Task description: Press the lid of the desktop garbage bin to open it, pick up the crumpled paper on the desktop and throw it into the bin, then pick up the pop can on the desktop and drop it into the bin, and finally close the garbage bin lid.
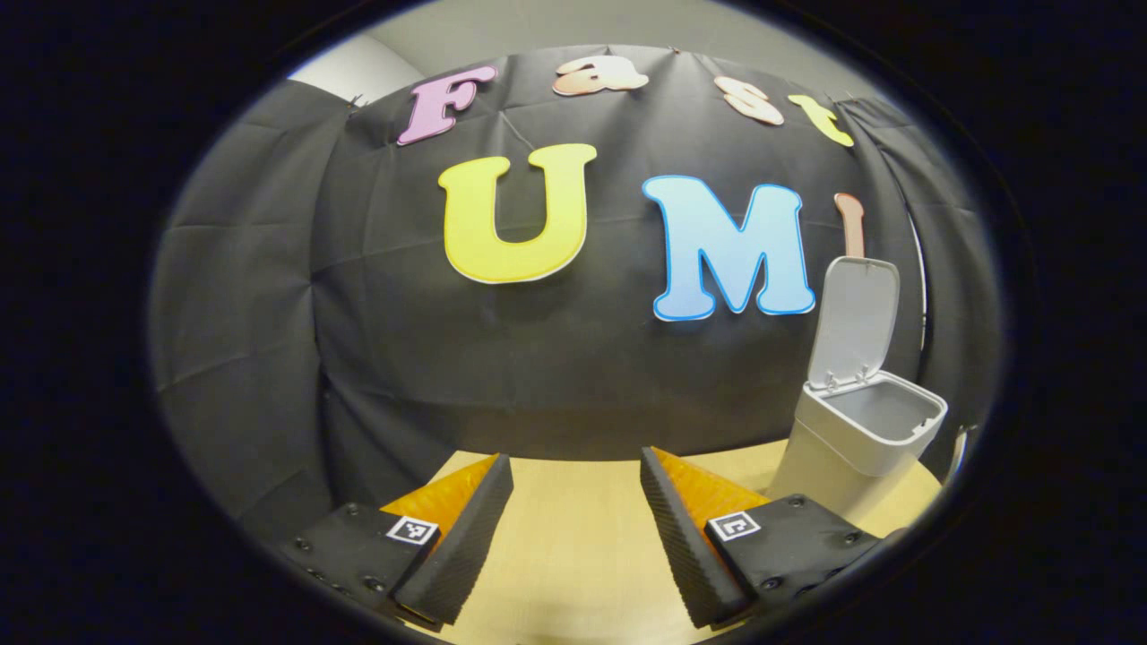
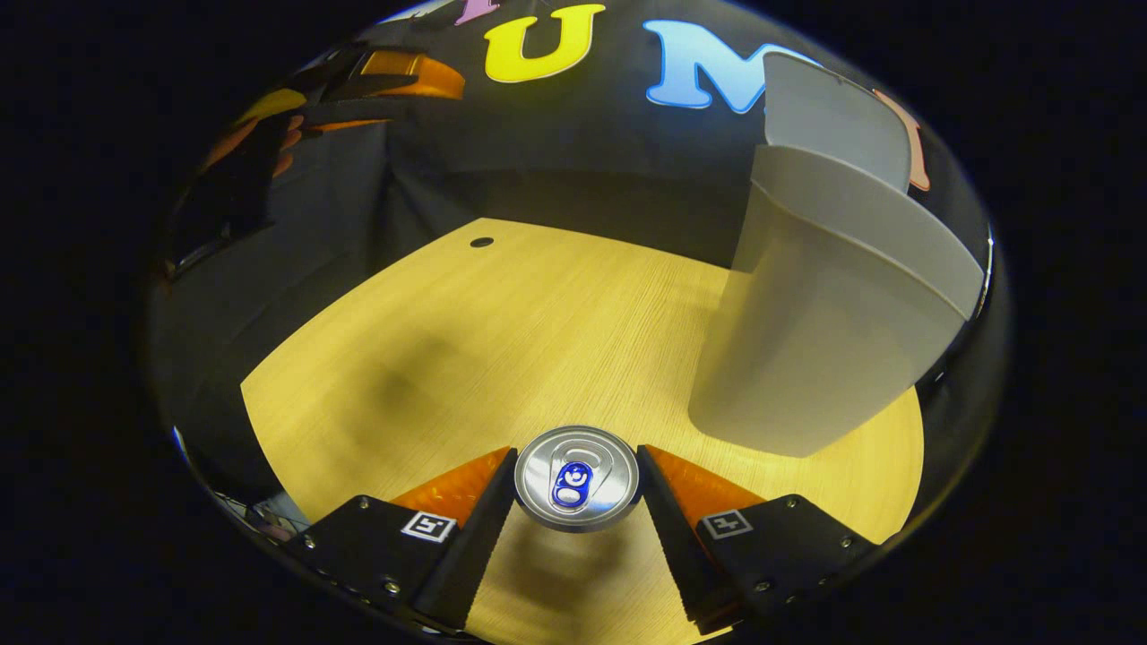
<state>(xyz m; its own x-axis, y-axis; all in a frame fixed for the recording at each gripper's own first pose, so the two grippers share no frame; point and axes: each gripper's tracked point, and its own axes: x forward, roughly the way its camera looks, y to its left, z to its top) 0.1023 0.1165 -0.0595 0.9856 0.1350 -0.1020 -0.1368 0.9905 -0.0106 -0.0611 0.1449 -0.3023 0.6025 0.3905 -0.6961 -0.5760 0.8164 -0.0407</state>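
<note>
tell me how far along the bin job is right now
Done: the bin stands with its lid up. No crumpled paper lies on the desktop, so it is probably binned already. In hand: the right gripper has its fingers closed on the pop can. Left: drop the can in and close the lid. The left gripper is open.

Black screwed gripper [image 2: 576, 502] mounts w/ square markers

The left tongs [image 1: 576, 528] gape empty above the table [image 1: 573, 573], the bin [image 1: 862, 432] rightward, lid [image 1: 854, 321] upright.
</note>
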